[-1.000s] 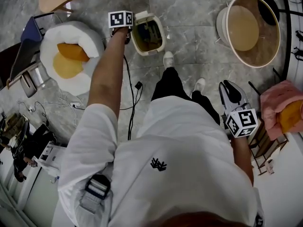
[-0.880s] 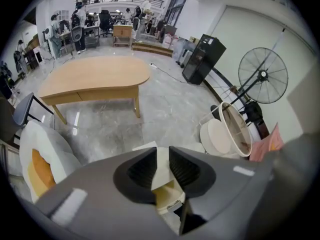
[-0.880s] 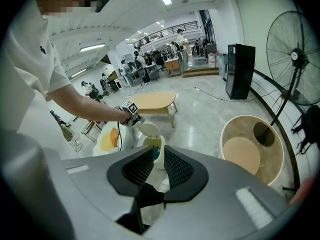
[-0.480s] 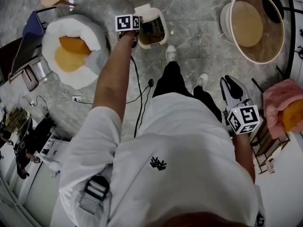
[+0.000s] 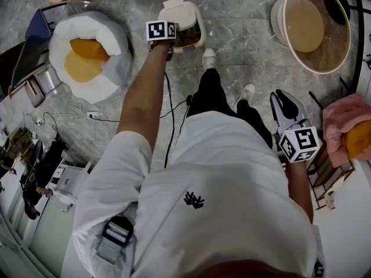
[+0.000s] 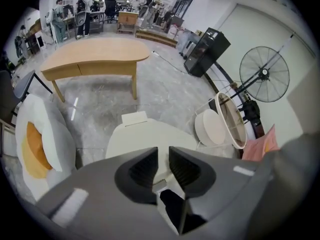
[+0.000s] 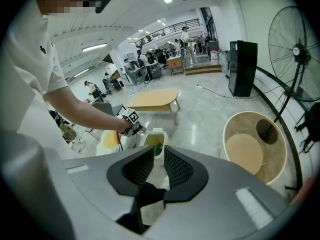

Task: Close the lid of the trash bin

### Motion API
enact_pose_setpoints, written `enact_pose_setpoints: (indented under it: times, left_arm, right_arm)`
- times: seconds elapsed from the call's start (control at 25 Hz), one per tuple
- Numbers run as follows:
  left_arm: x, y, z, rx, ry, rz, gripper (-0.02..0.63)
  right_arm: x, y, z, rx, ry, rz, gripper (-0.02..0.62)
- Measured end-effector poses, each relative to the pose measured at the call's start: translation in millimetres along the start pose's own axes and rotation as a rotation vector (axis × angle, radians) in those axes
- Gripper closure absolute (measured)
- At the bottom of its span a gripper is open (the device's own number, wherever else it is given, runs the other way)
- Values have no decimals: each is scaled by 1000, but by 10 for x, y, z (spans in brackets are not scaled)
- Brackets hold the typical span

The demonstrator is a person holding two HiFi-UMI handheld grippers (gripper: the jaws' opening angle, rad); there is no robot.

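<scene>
My left tongs, almost closed and holding nothing, are just over the lid of the trash bin on the floor. My right tongs, also narrow and empty, are well apart from it.

One trash bin, two tongs

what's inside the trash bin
Inside the trash bin, a yellowish inside and something blue-green show. What it is can't be told; the part-closed lid and bin walls hide the rest.
</scene>
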State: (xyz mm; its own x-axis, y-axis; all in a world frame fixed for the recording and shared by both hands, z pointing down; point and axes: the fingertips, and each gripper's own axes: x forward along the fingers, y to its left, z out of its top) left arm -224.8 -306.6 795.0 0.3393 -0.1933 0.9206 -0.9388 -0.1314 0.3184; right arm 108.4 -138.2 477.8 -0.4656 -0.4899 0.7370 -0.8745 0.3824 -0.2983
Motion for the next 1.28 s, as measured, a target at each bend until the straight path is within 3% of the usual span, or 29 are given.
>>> enact_pose_setpoints:
  times: [0.88,1.28]
  left_arm:
    - [777,-44,-983,2,170,-7,482]
    - [1241,67,-1249,16,235,-20,482]
  right_arm:
    - [211,-39,-383,34,110,23,535]
    - [450,-104,-488,32,177,13,535]
